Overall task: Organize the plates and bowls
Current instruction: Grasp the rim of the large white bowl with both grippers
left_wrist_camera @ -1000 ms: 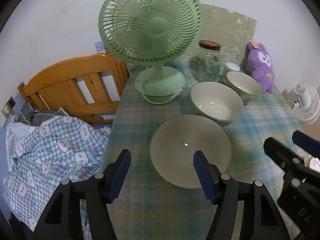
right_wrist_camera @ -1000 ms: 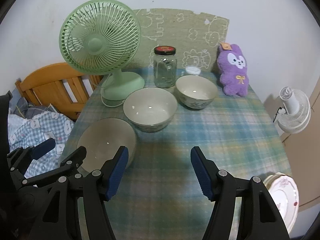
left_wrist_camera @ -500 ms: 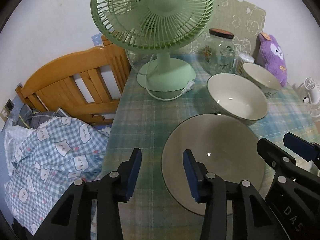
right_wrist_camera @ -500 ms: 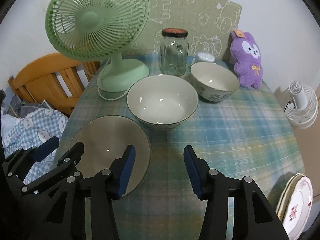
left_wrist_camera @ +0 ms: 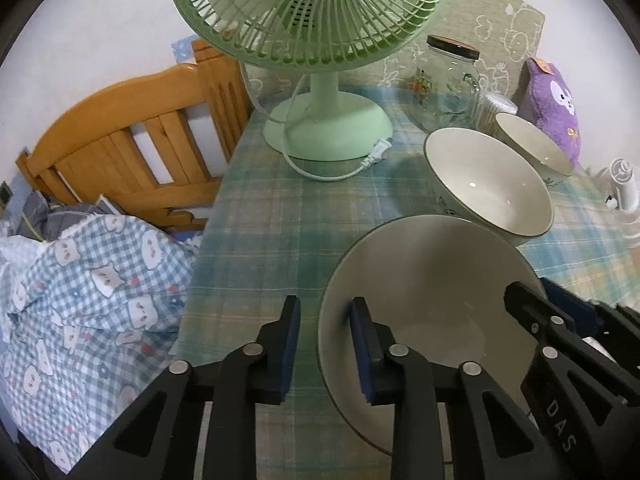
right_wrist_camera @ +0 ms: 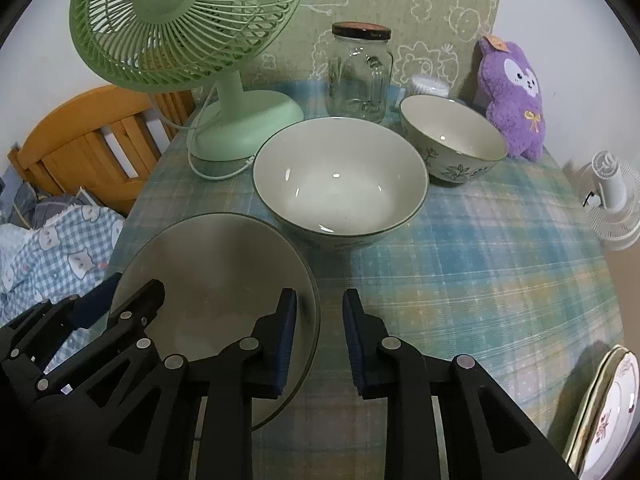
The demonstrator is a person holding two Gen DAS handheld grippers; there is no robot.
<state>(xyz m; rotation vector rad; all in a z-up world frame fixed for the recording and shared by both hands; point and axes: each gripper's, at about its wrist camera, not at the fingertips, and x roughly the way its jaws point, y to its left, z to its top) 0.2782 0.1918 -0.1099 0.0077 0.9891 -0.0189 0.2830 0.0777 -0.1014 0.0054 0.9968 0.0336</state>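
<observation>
The plate (left_wrist_camera: 424, 300) lies at the table's (right_wrist_camera: 500, 280) near left edge. Both grippers — left (left_wrist_camera: 325, 350), right (right_wrist_camera: 319, 342) — have just been closing, jaws narrow, each straddling an opposite rim. It looks glazed, slippery and breakable — best pinched at the rims.

The green fan (left_wrist_camera: 312, 12) loses the top of its cage to the upper edge of the left wrist view. In the right wrist view, the patterned plates (right_wrist_camera: 608, 404) at the lower right are cut by the frame's rim, so how many are stacked cannot be told. The grey plate (right_wrist_camera: 216, 280) has its near part hidden behind the black arms of both tongs (its near rim cannot be followed). The small white container (right_wrist_camera: 428, 86) behind the smaller bowl (right_wrist_camera: 452, 140) shows only its top. The print on the glass jar (left_wrist_camera: 444, 84) is too small to read.
</observation>
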